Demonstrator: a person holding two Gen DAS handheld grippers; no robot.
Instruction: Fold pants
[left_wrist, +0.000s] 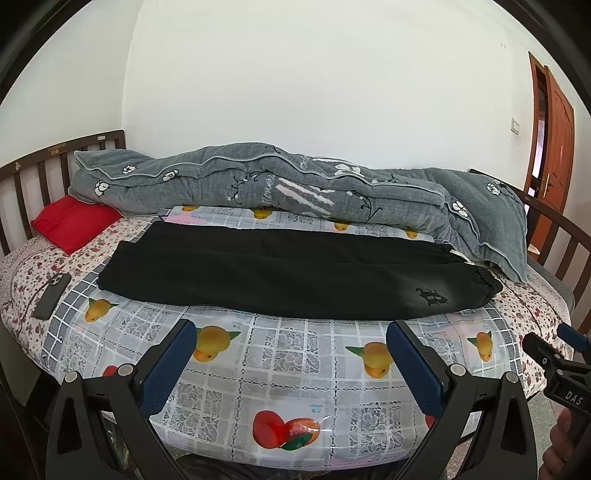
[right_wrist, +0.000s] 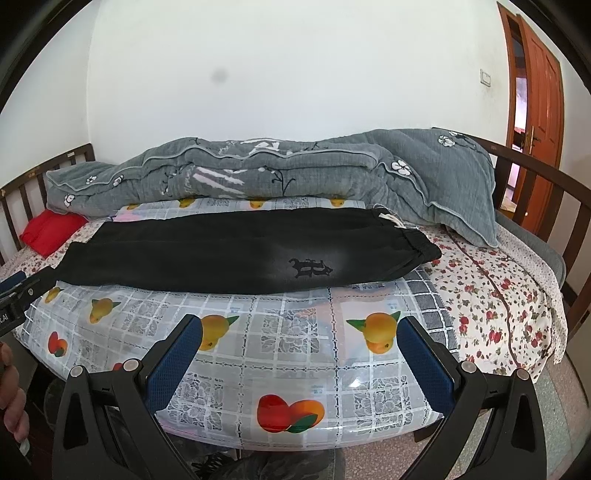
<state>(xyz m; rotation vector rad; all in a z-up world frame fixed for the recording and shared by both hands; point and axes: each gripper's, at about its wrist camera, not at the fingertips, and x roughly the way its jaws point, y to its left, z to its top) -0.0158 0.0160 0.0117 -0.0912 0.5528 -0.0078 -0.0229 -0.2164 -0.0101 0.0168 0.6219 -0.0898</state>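
Both grippers' fingers spread, empty; pants (left_wrist: 295, 273) lie crosswise, waistband rightward.

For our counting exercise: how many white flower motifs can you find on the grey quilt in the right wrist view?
4 clear ones on the grey quilt: two near its left end, one right of centre, one at the upper right. Folds may hide more.

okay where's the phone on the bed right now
Only the left wrist view shows the dark rectangular phone: at the bed's far left, on the floral sheet, below the red cushion.
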